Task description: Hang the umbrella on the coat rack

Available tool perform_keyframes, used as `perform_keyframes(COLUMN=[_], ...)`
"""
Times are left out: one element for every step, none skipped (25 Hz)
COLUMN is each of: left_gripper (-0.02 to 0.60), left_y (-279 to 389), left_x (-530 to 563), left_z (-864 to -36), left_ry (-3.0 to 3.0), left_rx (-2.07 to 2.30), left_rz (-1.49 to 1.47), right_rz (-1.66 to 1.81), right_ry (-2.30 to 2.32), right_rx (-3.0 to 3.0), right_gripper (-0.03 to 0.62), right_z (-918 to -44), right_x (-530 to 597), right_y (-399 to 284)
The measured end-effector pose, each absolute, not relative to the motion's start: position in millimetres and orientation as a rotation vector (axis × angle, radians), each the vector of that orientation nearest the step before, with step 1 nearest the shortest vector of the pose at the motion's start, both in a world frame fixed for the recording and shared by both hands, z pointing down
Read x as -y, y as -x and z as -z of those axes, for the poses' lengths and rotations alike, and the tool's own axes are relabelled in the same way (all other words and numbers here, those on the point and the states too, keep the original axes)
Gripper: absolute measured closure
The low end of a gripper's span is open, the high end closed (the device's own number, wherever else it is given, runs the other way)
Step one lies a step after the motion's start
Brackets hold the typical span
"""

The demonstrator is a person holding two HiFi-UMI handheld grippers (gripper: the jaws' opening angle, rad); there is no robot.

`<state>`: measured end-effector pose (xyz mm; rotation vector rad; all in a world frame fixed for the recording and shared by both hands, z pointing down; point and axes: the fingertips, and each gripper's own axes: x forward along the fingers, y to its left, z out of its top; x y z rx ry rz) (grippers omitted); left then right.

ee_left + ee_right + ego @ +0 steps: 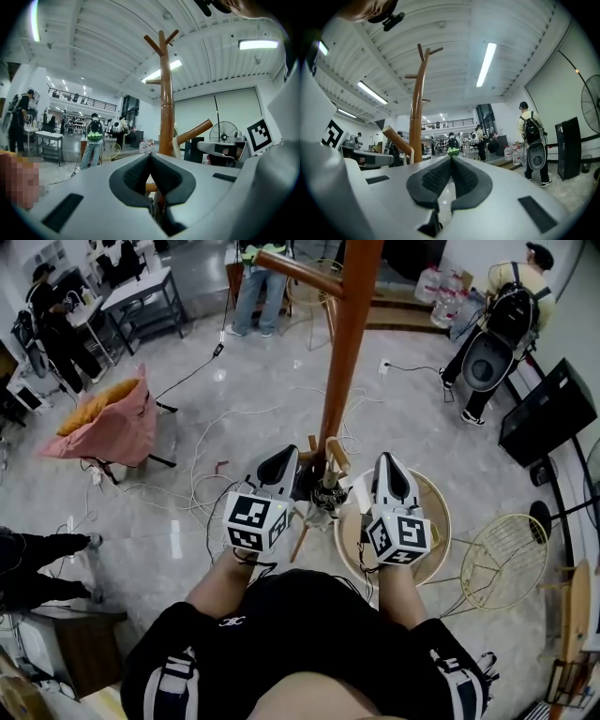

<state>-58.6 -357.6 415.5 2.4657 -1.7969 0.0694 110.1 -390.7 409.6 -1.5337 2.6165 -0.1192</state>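
The wooden coat rack (347, 343) rises straight ahead of me, its pole between my two grippers. A dark folded umbrella (327, 495) hangs close against the pole's lower part, near short pegs. Its pale curved handle (176, 145) sits at an angled peg (194, 131) beside the pole (165, 108); the same handle (411, 158) shows under the peg (396, 139) in the right gripper view. My left gripper (279, 463) (151, 157) is just left of the umbrella, shut and empty. On the other side my right gripper (391, 470) (451, 159) is also shut and holds nothing.
A round wicker table (439, 512) stands right of the rack's base, with a wire chair (506, 559) beyond it. Cables (202, 474) trail over the floor to the left, near a pink-draped chair (112, 427). People stand at the back, and a black screen (548, 413) is at right.
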Motion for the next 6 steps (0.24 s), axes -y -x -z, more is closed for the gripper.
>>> perform_keyframes(left_gripper=[0.565, 0.563, 0.565, 0.563, 0.565, 0.563], left_y=[60, 62, 62, 63, 62, 62], left_x=[359, 359, 360, 360, 361, 361], left_z=[-415, -413, -411, -408, -406, -403], left_ry=[-2.465, -2.463, -2.462, -2.460, -2.459, -2.457], left_rx=[1.798, 1.799, 1.800, 1.802, 1.803, 1.804], left_rz=[-0.070, -0.070, -0.071, -0.071, -0.070, -0.070], right_rz=[0.120, 0.121, 0.122, 0.123, 0.124, 0.124], right_ry=[1.532, 1.530, 1.526, 1.521, 1.514, 1.508], right_rx=[-2.618, -2.620, -2.624, -2.629, -2.635, -2.641], right_gripper=[0.580, 0.580, 0.580, 0.580, 0.580, 0.580], right_z=[-409, -407, -405, -403, -400, -398], right_x=[392, 393, 393, 393, 393, 393], right_y=[-108, -106, -105, -104, -103, -102])
